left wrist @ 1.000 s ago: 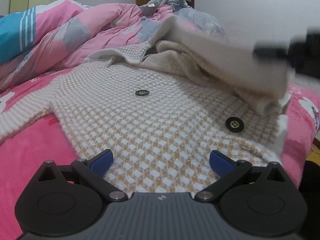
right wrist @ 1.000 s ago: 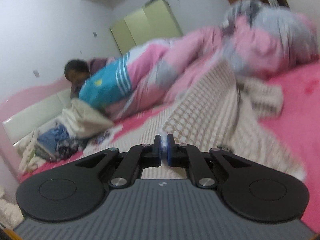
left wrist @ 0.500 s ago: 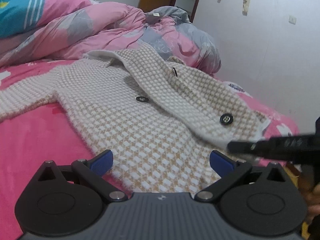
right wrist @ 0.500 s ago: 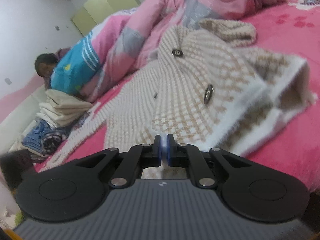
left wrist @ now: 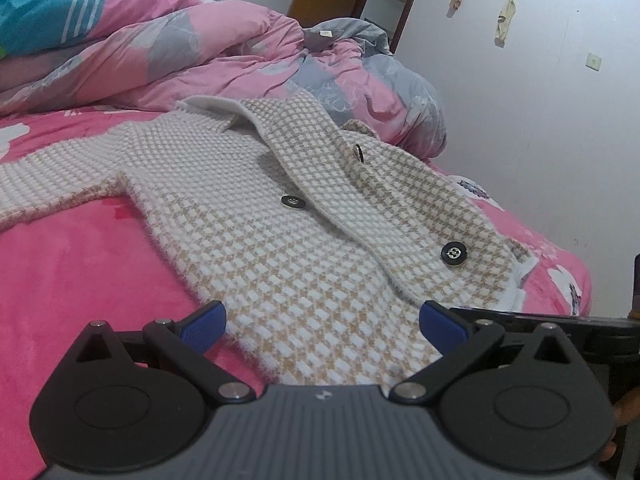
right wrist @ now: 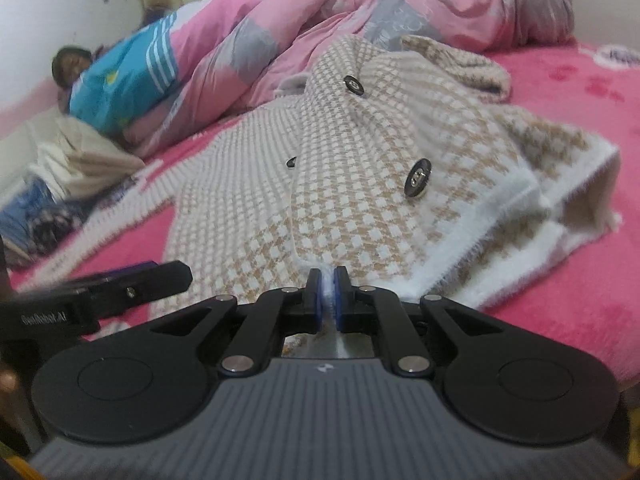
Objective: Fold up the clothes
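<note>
Cardigan (left wrist: 304, 248) spread flat on pink bed (left wrist: 72, 264): beige-white houndstooth knit, fuzzy white trim, black buttons. Hem edge pinched by right gripper (right wrist: 327, 300). Left gripper (left wrist: 322, 326) spread, empty. "GenRobot.AI" printed on gripper body.

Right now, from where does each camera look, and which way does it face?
Left wrist: sits on the left gripper, facing over the cardigan toward the duvet and wall; its jaws stand open, the right gripper entering beside them.
Right wrist: sits on the right gripper, low at the hem, facing up the bed; its jaws pinch the white edge, the left gripper alongside.
Shared: cardigan, its black buttons, duvet, pink bed.
</note>
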Demonstrator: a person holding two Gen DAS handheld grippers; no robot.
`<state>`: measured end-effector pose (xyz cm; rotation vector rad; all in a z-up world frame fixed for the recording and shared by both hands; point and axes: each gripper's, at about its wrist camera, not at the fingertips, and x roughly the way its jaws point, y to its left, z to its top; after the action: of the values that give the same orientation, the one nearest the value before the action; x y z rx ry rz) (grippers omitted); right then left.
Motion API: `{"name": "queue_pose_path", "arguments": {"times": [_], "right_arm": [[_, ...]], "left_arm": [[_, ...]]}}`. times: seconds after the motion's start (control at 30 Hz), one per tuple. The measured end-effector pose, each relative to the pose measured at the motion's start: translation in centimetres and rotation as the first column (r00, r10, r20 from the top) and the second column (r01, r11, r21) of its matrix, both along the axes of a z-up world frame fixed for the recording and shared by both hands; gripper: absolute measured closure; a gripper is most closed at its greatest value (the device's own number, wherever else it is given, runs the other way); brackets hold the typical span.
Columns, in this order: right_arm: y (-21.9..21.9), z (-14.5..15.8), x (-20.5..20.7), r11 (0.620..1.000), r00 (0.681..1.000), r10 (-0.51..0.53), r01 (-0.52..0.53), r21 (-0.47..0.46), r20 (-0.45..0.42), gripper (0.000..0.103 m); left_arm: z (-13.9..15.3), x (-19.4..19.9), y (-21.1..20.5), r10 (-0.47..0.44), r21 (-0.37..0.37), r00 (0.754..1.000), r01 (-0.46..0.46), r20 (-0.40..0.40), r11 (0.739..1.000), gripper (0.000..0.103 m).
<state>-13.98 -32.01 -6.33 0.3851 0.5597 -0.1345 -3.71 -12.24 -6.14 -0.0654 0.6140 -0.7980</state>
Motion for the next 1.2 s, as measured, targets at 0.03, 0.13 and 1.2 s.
{"name": "queue_pose_path", "arguments": {"times": [0.03,0.13,1.2], "right_arm": [[0.2,0.0,0.0,1.000,1.000,-0.002,0.002,-0.012,-0.003,0.098],[0.7,0.2,-0.1,0.999,1.000,-0.012,0.012,-0.036,-0.006,0.097],[-13.5,-1.5,-9.9,0.750,0.871,-0.438,0.218,0.624,0.223,0.069]], "left_arm": [[0.1,0.0,0.2,0.000,-0.002,1.000,0.000,0.001,1.000,0.000],[0.2,-0.1,0.6,0.002,-0.006,1.000,-0.002,-0.001,1.000,0.000],[1.6,-5.0,-10.0,-0.338,0.227,0.922,0.294,0.188,0.929,0.052]]}}
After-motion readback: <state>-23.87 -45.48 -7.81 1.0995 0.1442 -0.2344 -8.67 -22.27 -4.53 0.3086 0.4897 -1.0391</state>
